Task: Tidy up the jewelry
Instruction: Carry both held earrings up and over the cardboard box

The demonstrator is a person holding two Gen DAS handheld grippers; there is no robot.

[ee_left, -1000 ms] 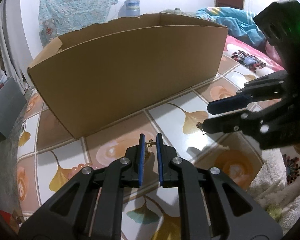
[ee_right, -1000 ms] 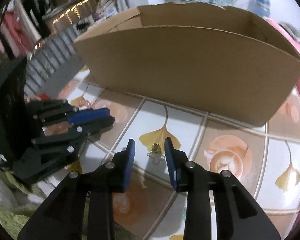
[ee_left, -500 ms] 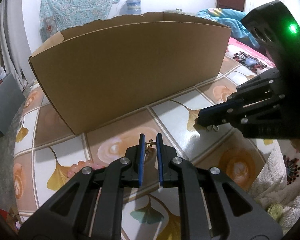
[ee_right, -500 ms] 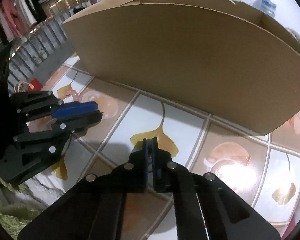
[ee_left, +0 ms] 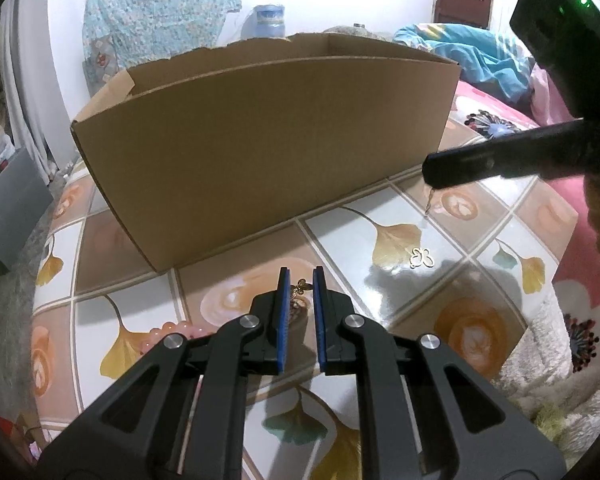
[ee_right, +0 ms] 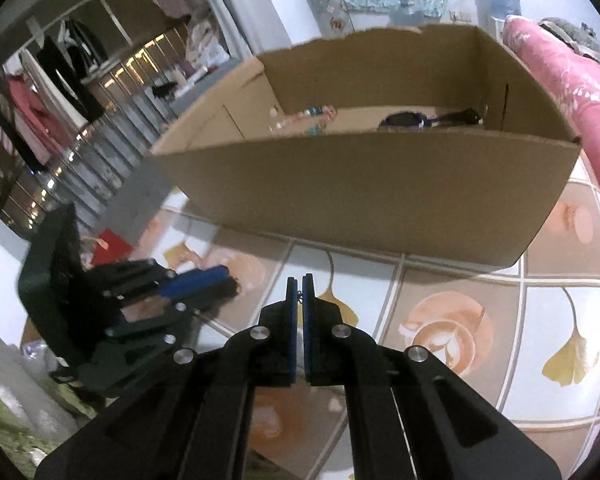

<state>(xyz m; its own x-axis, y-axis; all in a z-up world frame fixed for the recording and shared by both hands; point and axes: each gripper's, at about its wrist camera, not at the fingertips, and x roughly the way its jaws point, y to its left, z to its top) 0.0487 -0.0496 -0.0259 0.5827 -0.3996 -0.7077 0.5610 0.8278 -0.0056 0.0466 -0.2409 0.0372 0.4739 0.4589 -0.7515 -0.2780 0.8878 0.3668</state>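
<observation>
A brown cardboard box (ee_left: 260, 136) stands on the patterned table; it also shows in the right wrist view (ee_right: 364, 196), with beads and dark items inside. My left gripper (ee_left: 299, 286) is shut on a small gold earring (ee_left: 301, 285) just above the table, in front of the box. My right gripper (ee_right: 300, 294) is shut on a thin gold chain earring (ee_right: 300, 293), raised above the table; the piece dangles from its tip in the left wrist view (ee_left: 429, 202). A silver butterfly charm (ee_left: 422, 258) lies on the table below it.
A pink bead bracelet (ee_left: 178, 330) lies left of my left gripper. The table has a ginkgo-leaf cloth (ee_left: 396, 236). A white fluffy cloth (ee_left: 548, 360) lies at the right edge. A pink blanket (ee_right: 568, 92) lies beside the box.
My right gripper has shut on the chain earring and lifted it off the table toward the box. A butterfly charm stays on the table. My left gripper keeps its hold.
</observation>
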